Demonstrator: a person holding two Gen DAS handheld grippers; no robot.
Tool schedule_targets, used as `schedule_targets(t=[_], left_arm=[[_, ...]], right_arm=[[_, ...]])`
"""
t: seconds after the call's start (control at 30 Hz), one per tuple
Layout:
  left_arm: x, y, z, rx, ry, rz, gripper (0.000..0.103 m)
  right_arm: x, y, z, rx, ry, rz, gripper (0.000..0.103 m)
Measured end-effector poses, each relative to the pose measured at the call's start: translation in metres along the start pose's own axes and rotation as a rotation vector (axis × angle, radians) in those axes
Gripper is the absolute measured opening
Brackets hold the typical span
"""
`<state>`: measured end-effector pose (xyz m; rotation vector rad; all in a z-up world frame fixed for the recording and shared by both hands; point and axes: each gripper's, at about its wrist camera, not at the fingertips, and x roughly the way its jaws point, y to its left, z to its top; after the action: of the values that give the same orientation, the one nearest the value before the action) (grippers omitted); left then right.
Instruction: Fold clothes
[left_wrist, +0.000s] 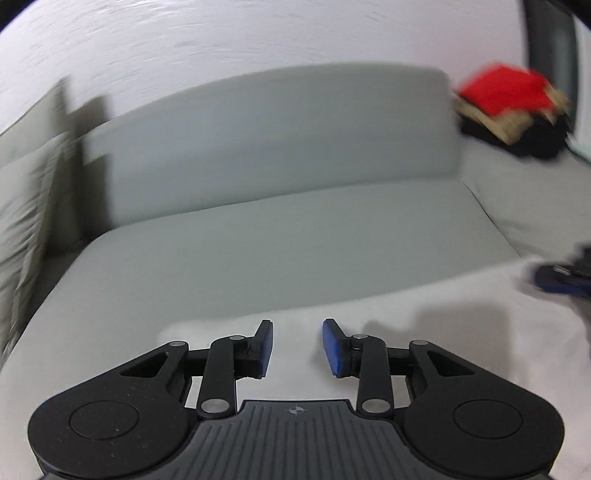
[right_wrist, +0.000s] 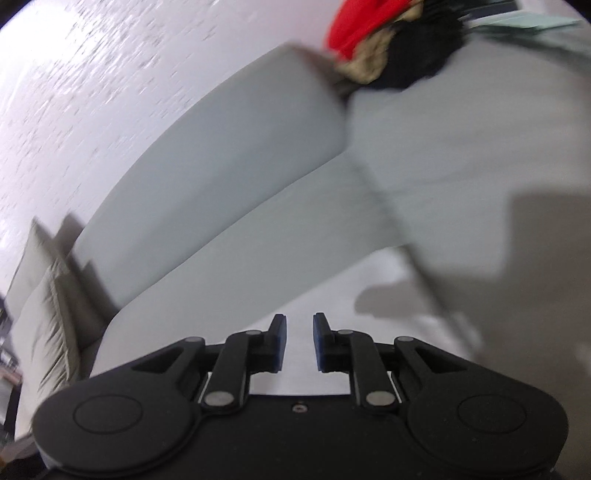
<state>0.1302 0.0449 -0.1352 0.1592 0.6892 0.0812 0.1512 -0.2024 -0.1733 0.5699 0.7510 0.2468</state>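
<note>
Blue-padded left tongs (left_wrist: 297, 345) and right tongs (right_wrist: 299, 341), parted, empty, over white cloth (left_wrist: 461, 325).

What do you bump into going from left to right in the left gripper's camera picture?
Fringed cushion → grey sofa backrest → pile of red, tan and black clothes. Lower down, the right gripper pokes in at the right edge.

Matt grey cloth sofa (left_wrist: 280, 236), rough white wall (left_wrist: 221, 37)
</note>
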Motion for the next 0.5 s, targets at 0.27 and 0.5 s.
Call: schedule_targets(t=[0.27, 0.5], left_arm=[[0.086, 0.033, -0.009, -0.028, 0.091, 0.369, 0.033], [0.083, 0.126, -0.021, -0.462, 0.191, 0.575, 0.047]], right_arm=[[0.066, -0.009, 0.001, -0.095, 0.03, 0.006, 0.012], [0.044, -0.087, 0.032, 0.255, -0.139, -0.163, 0.004]])
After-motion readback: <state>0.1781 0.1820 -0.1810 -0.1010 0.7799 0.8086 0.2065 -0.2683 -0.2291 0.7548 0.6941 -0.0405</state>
